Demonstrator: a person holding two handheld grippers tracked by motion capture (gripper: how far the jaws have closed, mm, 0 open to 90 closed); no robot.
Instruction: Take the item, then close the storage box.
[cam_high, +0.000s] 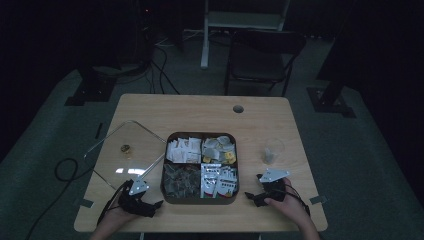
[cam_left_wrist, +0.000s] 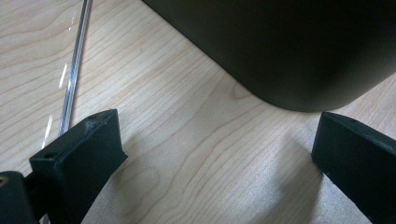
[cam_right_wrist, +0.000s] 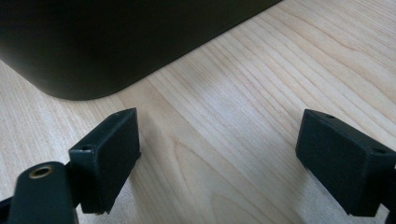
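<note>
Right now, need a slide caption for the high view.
Both grippers, left and right, open beside a four-compartment box, its clear lid off.

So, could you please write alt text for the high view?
A dark four-compartment tea box sits open on a wooden table, its clear lid lying to its left. An open hand-held gripper rests beside each near corner: left, right.

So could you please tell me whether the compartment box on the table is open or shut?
Open. The four-compartment box shows its sachets uncovered from above, and its clear lid lies on the table to its left.
</note>
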